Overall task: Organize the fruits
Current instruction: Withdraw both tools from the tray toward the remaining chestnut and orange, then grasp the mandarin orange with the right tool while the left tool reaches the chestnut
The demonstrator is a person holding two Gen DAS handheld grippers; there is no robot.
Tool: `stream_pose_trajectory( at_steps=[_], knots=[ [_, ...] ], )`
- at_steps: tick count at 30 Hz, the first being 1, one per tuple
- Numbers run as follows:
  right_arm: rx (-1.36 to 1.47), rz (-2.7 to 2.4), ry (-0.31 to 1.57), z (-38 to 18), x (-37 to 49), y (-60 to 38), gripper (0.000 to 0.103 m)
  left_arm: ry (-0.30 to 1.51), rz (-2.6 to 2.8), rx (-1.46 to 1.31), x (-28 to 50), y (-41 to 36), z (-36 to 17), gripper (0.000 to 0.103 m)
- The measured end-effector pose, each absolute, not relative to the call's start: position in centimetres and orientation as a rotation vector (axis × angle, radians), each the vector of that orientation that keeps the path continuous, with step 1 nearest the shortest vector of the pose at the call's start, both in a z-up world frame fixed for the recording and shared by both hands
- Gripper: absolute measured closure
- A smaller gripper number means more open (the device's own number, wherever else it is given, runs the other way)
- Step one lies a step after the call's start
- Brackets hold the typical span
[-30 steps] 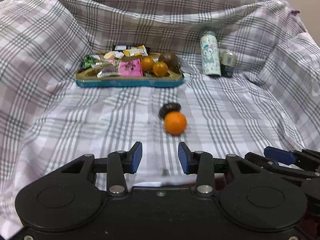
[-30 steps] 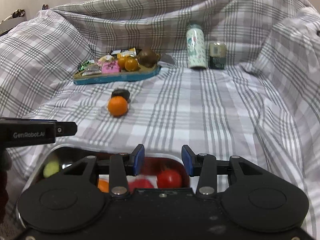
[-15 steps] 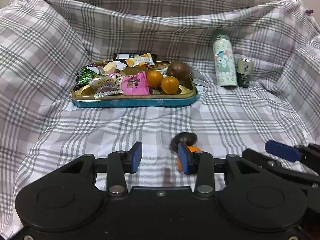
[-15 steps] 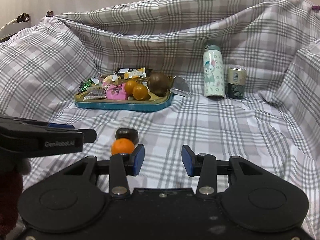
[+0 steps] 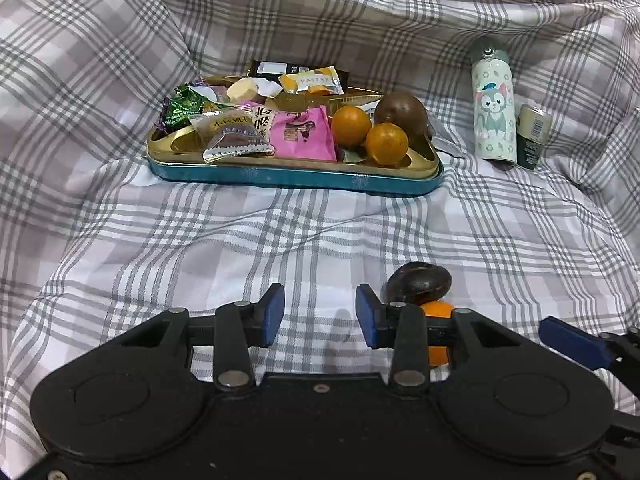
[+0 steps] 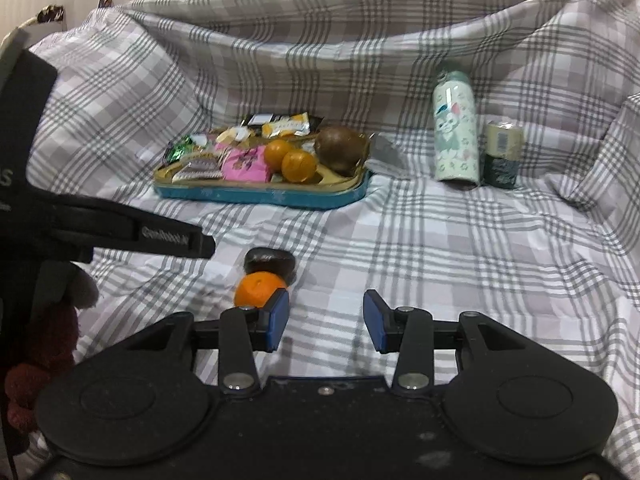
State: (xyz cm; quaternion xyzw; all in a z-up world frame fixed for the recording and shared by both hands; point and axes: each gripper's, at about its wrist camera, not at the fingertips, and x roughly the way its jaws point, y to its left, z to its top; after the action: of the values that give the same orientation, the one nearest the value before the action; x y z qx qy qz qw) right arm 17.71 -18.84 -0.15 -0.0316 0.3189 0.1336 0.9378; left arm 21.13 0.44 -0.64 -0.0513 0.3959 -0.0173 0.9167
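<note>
A grey-and-white checked sheet (image 5: 120, 240) covers the whole surface and rises in folds behind; it looks soft, more a bed or sofa than a bench. Towards the back sits a teal tin tray (image 5: 296, 178) with a gold inner rim, crowded with wrapped snacks on its left and, on its right, two small oranges (image 5: 386, 144) and a brown round fruit (image 5: 401, 114). To the right of the tray stand a pale flask (image 5: 492, 114) printed with a cartoon cat and, touching it, a small dark can (image 5: 532, 136).

Nearer, out on the sheet, a loose orange (image 6: 258, 290) lies touching a dark, flattish fruit (image 6: 270, 261) just behind it. The left gripper (image 5: 320, 316) hangs low over the sheet with the pair just off its right finger; its jaws have just been closing a little, yet they are apart with only cloth between them. The right gripper (image 6: 326, 322) also holds nothing, jaws parted, the orange just outside its left finger.

The risk I see: both grippers crowd the same two fruits. A finger coming down off-centre could nudge the orange and send it rolling across the soft cloth, or the two tools could knock together. The sheet could also get pinched with the fruit.

Readable writing: "PASTRY" on a yellow wrapper (image 5: 310, 80), and "GenRobot.AI", blurred, on the left tool's side in the right view.
</note>
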Motion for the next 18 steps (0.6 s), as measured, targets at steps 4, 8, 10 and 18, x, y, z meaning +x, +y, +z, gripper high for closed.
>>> stream_pose_trajectory(
  at_steps=[4,8,10,18],
  knots=[
    [-0.084,0.288,0.672,-0.8,18.1,-17.6,0.059,0.800,-0.016,-0.124,21.1,1.0,-0.5,0.056],
    [-0.094,0.317,0.697,-1.3,18.6,-16.3,0.059,0.786,-0.006,-0.172,21.2,1.7,-0.2,0.056],
    [-0.113,0.325,0.706,-1.7,18.9,-15.6,0.059,0.782,0.003,-0.176,21.2,1.9,-0.2,0.056],
    [-0.144,0.347,0.714,-2.4,19.6,-13.7,0.057,0.781,0.013,-0.187,21.3,2.0,-0.4,0.056]
  ],
)
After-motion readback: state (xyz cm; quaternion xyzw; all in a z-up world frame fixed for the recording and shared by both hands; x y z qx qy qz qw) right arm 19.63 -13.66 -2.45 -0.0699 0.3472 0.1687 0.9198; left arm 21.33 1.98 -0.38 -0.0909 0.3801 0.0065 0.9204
